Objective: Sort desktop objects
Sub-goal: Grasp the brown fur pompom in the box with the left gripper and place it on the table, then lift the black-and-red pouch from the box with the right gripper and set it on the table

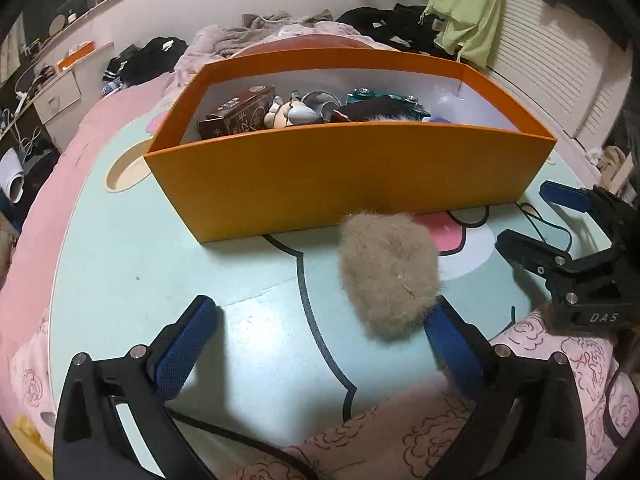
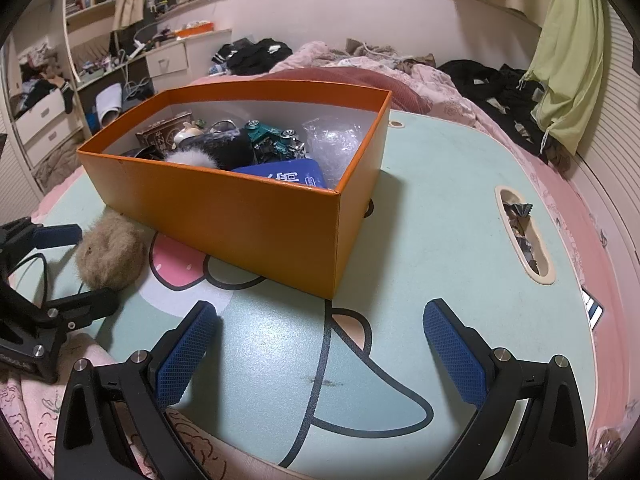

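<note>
A fluffy beige ball (image 1: 388, 276) (image 2: 110, 254) lies on the mint cartoon-print tabletop (image 1: 152, 280) just in front of the orange box (image 1: 340, 176) (image 2: 240, 216). My left gripper (image 1: 322, 308) (image 2: 96, 264) stands wide open around the ball, which brushes the tip of the right-hand finger (image 1: 452, 340) while the other pad stays well clear. The right gripper (image 2: 320, 308) (image 1: 524, 216) is open over bare tabletop with nothing between its fingers. Inside the box are a brown carton (image 1: 236, 114), a teal toy car (image 2: 276, 140), a blue tin (image 2: 286, 174) and other small items.
A slot cut in the tabletop (image 2: 524, 236) holds crumpled wrappers. Pink floral bedding (image 1: 568, 344) lies along the near edge. Behind the box is a bed with heaped dark clothes (image 2: 500, 88); drawers and shelves (image 2: 44, 120) stand at the left.
</note>
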`<state>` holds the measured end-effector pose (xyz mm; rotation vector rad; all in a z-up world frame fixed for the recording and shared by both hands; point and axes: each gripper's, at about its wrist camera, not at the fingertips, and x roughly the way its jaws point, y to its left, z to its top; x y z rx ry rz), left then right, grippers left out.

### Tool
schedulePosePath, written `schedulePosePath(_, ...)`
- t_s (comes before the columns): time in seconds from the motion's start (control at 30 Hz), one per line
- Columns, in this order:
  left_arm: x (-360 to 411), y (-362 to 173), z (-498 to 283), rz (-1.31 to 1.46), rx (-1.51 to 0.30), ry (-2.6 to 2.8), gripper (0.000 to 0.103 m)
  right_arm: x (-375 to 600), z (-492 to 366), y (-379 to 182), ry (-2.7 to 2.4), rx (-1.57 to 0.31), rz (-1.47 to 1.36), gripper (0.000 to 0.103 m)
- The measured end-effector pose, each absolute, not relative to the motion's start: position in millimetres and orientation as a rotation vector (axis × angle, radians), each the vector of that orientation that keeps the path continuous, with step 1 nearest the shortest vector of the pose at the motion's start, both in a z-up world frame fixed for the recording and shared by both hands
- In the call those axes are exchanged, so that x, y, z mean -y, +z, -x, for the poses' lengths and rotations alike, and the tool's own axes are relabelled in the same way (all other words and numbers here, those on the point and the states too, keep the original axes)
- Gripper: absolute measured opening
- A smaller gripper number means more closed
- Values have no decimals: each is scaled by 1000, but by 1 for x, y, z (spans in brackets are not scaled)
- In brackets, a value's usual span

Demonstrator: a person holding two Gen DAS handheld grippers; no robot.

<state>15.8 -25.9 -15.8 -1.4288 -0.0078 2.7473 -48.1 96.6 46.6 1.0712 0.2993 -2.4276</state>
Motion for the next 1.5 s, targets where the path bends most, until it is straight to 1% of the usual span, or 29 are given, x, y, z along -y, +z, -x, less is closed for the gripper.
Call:
schedulePosePath(0.07, 29, -19, -15, 1427, 11, 2748, 103, -101, 46, 51, -2410, -262, -1060, 103)
schedulePosePath(0.1, 31, -21, -13, 1426, 13, 2747, 103, -104, 43, 55, -2397, -242, -1045, 99)
schedulePosePath(0.13, 30, -20, -14, 1426, 11, 2748, 103, -101, 41, 55, -2388, -238, -1034, 86)
schedulePosePath(0.17, 31, -19, -13, 1426, 11, 2749, 103, -98, 38, 58, -2360, -237, -1028, 78)
schedulePosePath(0.2, 32, -21, -12, 1424, 12, 2749, 103, -96, 31, 65, -2307, -232, -1024, 67)
schedulePosePath(0.23, 32, -19, -11, 1426, 11, 2749, 103, -97, 27, 68, -2276, -228, -1011, 61)
schedulePosePath(0.27, 32, -19, -11, 1426, 11, 2749, 103, -92, 18, 78, -2247, -225, -985, 60)
schedulePosePath(0.3, 33, -21, -10, 1425, 11, 2749, 103, -90, 18, 88, -2221, -210, -960, 60)
schedulePosePath(0.37, 32, -19, -11, 1426, 12, 2749, 103, -83, 24, 116, -2164, -101, -917, 60)
schedulePosePath(0.43, 33, -19, -11, 1426, 11, 2748, 103, -71, 43, 133, -2123, 2, -957, 60)
schedulePosePath(0.5, 33, -21, -10, 1426, 12, 2748, 103, -56, 73, 137, -2117, 59, -1051, 60)
schedulePosePath(0.57, 32, -19, -11, 1427, 12, 2749, 103, -32, 100, 130, -2133, 12, -1141, 61)
schedulePosePath(0.67, 32, -19, -11, 1426, 12, 2749, 103, 4, 121, 111, -2132, -137, -1229, 64)
schedulePosePath(0.83, 32, -19, -11, 1426, 13, 2750, 103, 31, 145, 73, -2109, -329, -1424, 68)
schedulePosePath(0.87, 33, -20, -10, 1426, 13, 2750, 103, 32, 147, 66, -2097, -340, -1441, 67)
schedulePosePath(0.9, 32, -19, -12, 1427, 13, 2750, 103, 30, 150, 61, -2091, -316, -1448, 64)
schedulePosePath(1.0, 33, -20, -11, 1425, 13, 2750, 103, 19, 151, 65, -2133, -259, -1395, 61)
schedulePosePath(1.07, 29, -10, -13, 1425, 7, 2752, 103, 8, 149, 79, -2124, -157, -1306, 60)
schedulePosePath(1.2, 31, -11, -13, 1425, 8, 2753, 103, -30, 131, 135, -2213, 33, -991, 61)
schedulePosePath(1.27, 30, -10, -15, 1424, 8, 2753, 103, -46, 115, 155, -2229, 86, -898, 61)
schedulePosePath(1.33, 30, -11, -15, 1424, 9, 2753, 103, -64, 92, 166, -2206, 84, -857, 61)
schedulePosePath(1.4, 31, -12, -14, 1424, 9, 2754, 103, -74, 72, 164, -2175, 23, -871, 61)
schedulePosePath(1.5, 32, -12, -14, 1424, 8, 2754, 103, -84, 36, 135, -2108, -84, -954, 61)
